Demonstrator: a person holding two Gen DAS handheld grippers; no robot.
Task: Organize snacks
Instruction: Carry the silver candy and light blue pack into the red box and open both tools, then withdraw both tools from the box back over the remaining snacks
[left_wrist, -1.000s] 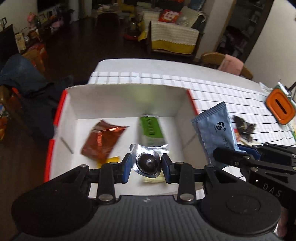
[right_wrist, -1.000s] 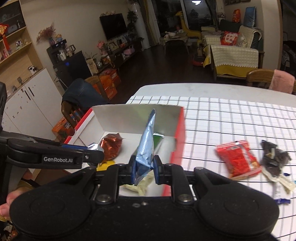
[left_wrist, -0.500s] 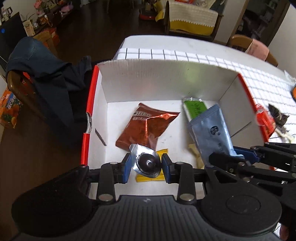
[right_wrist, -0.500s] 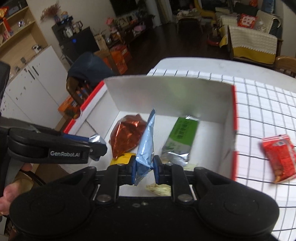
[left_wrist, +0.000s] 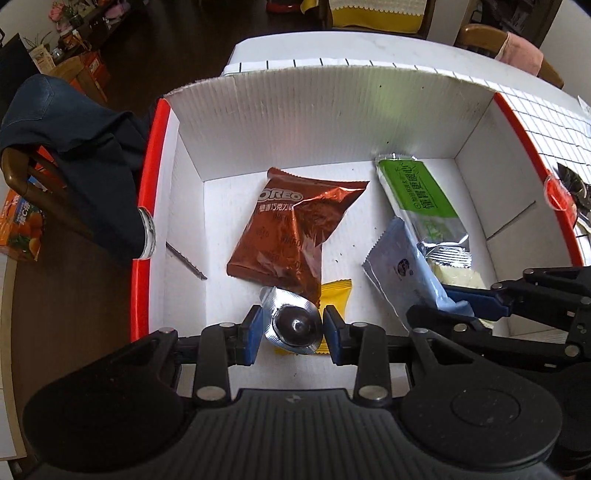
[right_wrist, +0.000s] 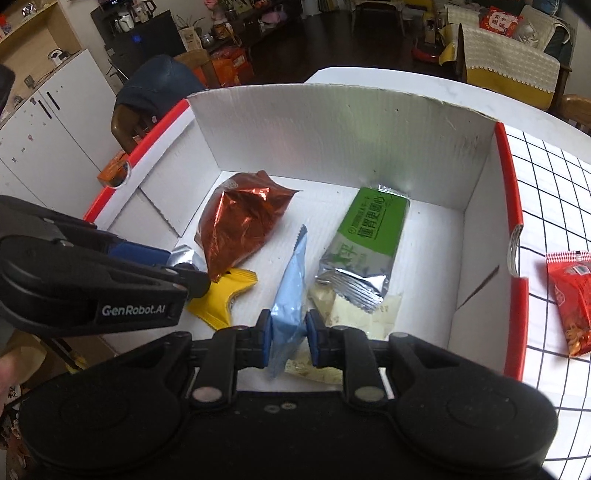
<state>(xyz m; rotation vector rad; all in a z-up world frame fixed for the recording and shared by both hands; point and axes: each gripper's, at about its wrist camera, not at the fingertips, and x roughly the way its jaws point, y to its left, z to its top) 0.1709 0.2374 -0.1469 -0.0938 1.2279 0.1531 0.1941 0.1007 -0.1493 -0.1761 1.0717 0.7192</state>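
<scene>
My left gripper (left_wrist: 293, 328) is shut on a round silver foil snack (left_wrist: 295, 326), held low inside the white box with red rims (left_wrist: 332, 118). My right gripper (right_wrist: 289, 334) is shut on a light blue packet (right_wrist: 291, 291), also held inside the box (right_wrist: 332, 129); the packet shows in the left wrist view (left_wrist: 402, 273). On the box floor lie a brown Oreo packet (left_wrist: 295, 229), a green and silver packet (left_wrist: 421, 195), a yellow packet (left_wrist: 336, 295) and a pale packet (right_wrist: 354, 314).
A red snack packet (right_wrist: 570, 295) lies on the checked tablecloth (right_wrist: 554, 184) right of the box. A dark wrapper (left_wrist: 572, 184) lies past the box's right rim. A chair with a blue garment (left_wrist: 70, 147) stands left of the table.
Both grippers have moved forward and down into the box with their snacks still held. The box floor and its packets now fill both views.
</scene>
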